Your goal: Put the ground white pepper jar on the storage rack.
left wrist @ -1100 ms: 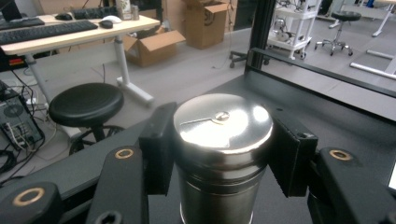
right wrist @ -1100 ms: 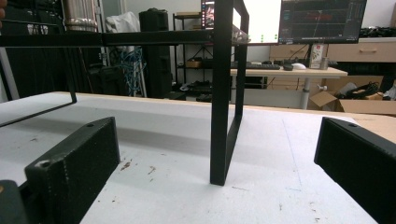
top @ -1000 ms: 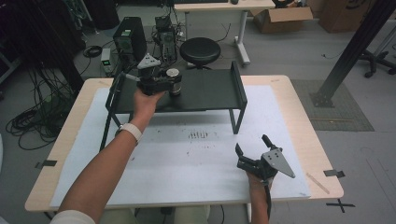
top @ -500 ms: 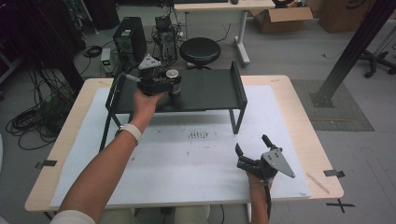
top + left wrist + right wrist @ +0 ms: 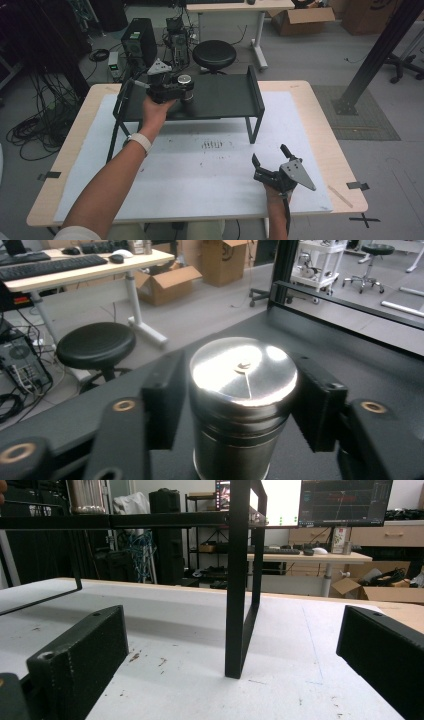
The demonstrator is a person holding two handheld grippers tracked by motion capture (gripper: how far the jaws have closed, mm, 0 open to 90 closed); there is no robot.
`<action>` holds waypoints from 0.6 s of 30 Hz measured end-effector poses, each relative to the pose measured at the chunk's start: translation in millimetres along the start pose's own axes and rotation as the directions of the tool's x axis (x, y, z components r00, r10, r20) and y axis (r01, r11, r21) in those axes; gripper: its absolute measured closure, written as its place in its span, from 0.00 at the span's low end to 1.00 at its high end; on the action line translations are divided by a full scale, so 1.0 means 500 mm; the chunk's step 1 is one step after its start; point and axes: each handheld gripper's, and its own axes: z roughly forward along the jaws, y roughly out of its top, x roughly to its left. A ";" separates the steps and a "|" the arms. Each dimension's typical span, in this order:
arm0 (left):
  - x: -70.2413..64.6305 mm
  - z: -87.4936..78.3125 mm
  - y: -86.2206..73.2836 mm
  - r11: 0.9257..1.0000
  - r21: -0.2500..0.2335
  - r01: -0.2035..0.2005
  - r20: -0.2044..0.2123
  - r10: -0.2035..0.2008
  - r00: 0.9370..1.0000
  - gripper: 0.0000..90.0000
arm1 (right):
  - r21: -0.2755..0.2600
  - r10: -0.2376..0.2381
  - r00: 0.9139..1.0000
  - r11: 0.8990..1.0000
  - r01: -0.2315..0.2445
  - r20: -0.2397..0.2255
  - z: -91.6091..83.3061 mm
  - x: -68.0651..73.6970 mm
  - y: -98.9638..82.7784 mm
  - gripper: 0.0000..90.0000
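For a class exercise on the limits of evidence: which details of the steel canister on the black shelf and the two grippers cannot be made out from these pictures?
- Steel canister: base cut off by the bottom edge, left gripper view.
- Canister's contents: hidden by its lid.
- Canister body, high view: behind the left gripper.
- Right gripper: jaw tips cut by the frame edges in its own view.

We are seeing a metal canister [image 5: 185, 81] standing upright on the raised shelf [image 5: 225, 97], towards its left half. The shelf is standing on the far part of the table [image 5: 320, 125]. Behind the table, on the floor, a round stool [image 5: 214, 55] is sitting, with a desk [image 5: 235, 7] farther back and a computer tower [image 5: 138, 41] to the stool's left.
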 end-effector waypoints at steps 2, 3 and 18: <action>0.001 -0.002 0.001 1.000 -0.004 0.002 -0.005 -0.002 1.000 0.44 | 0.001 -0.001 1.000 1.000 0.001 0.000 0.000 0.000 0.000 0.00; 0.001 -0.004 0.001 1.000 -0.006 0.002 -0.011 -0.003 1.000 0.43 | 0.001 -0.001 1.000 1.000 0.001 0.000 0.000 0.000 0.000 0.00; 0.013 -0.034 0.011 0.997 -0.057 0.053 -0.003 -0.053 0.999 0.25 | 0.002 -0.002 1.000 1.000 0.002 0.001 0.000 0.000 0.000 0.00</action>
